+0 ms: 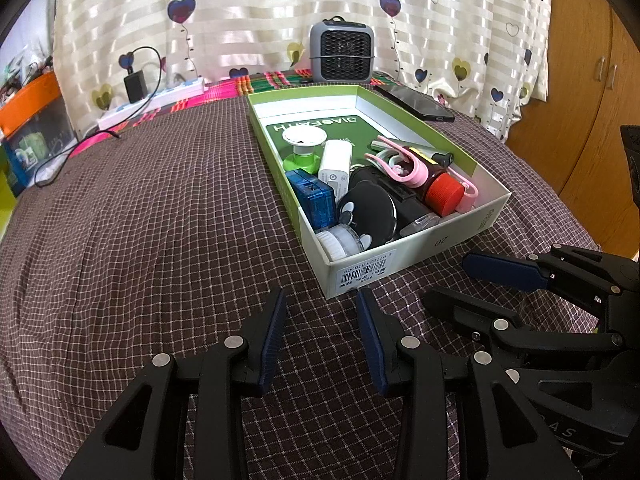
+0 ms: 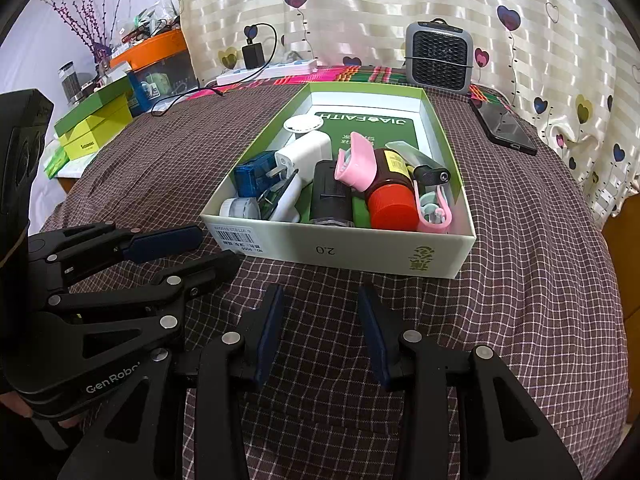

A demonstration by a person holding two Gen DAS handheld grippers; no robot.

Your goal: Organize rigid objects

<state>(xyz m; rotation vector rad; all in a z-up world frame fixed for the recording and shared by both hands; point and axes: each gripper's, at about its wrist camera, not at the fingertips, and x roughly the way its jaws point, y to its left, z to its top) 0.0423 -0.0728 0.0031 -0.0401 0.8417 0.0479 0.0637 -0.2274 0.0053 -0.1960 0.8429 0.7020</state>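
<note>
While seen only from the right wrist: stacked green and yellow boxes [image 2: 96, 120] at left. Open cardboard box [image 2: 340, 246] on checked cloth [image 1: 160, 220], crammed with red-capped brown bottle [image 2: 390, 196], pink clip [image 2: 354, 162], white charger [image 1: 335, 168], blue case [image 1: 314, 200]. Left gripper [image 1: 322, 336] and right gripper [image 2: 320, 332] angled downward, fingers [image 1: 272, 344] spread, pinching nothing, just short of the box.

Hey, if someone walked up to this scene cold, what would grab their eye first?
Probably the green-rimmed cardboard box in the middle of the checked cloth, crammed with small items: a red-capped brown bottle, a pink clip and a blue plastic case. Next, the two open grippers, left and right, empty just short of the box, and the grey mini heater behind.
</note>
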